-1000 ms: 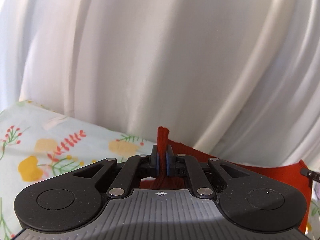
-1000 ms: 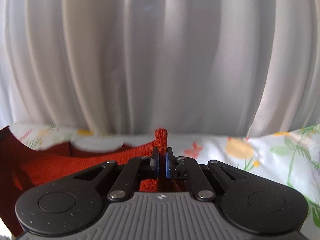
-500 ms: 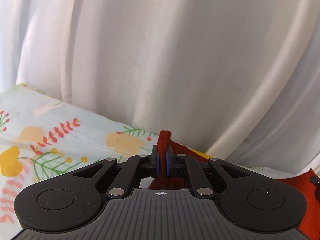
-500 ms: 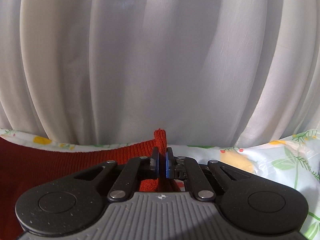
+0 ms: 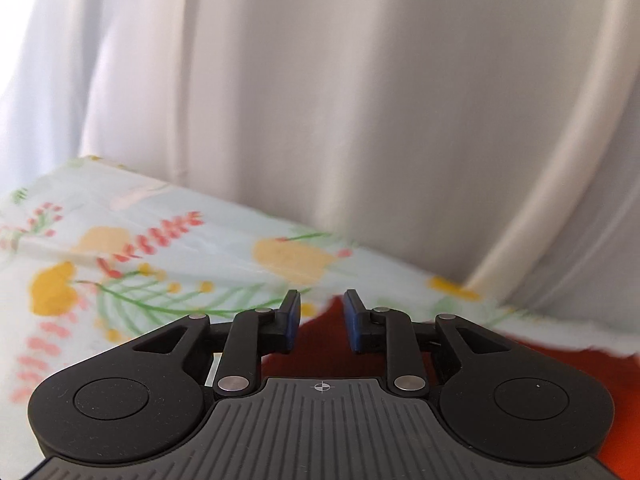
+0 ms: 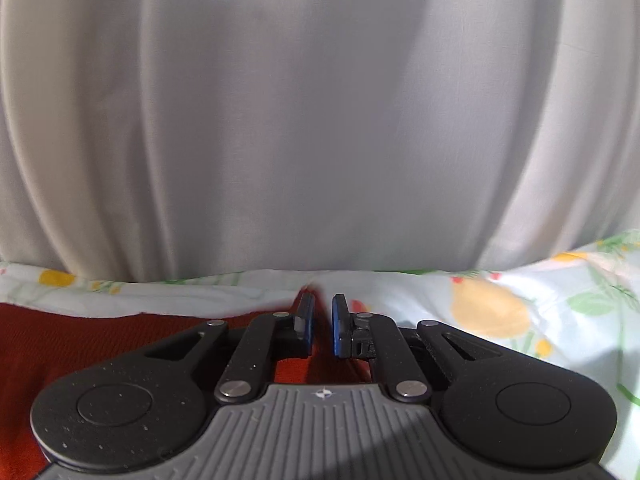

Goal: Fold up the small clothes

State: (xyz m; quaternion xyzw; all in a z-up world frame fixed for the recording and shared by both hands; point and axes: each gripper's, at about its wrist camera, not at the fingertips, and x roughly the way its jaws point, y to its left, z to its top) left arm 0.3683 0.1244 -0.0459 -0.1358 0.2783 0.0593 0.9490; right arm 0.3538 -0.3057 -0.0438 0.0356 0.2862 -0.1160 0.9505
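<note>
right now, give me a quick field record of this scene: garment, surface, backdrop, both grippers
garment: red knit garment, lying on the cloth
surface: floral cloth, pale with yellow and red flowers
backdrop: white curtain in folds
left gripper: jaws just opened, pads clear of the knit below
right gripper: jaws just opened, narrow gap, red knit seen through it, pads not pressing

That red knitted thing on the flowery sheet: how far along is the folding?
Done, it seems: the red knit garment has been laid down on the floral sheet. In hand: the left gripper and right gripper have just been opening, with a gap at each pad, letting the cloth go. How many folds are finished or left, these close views cannot show.
</note>
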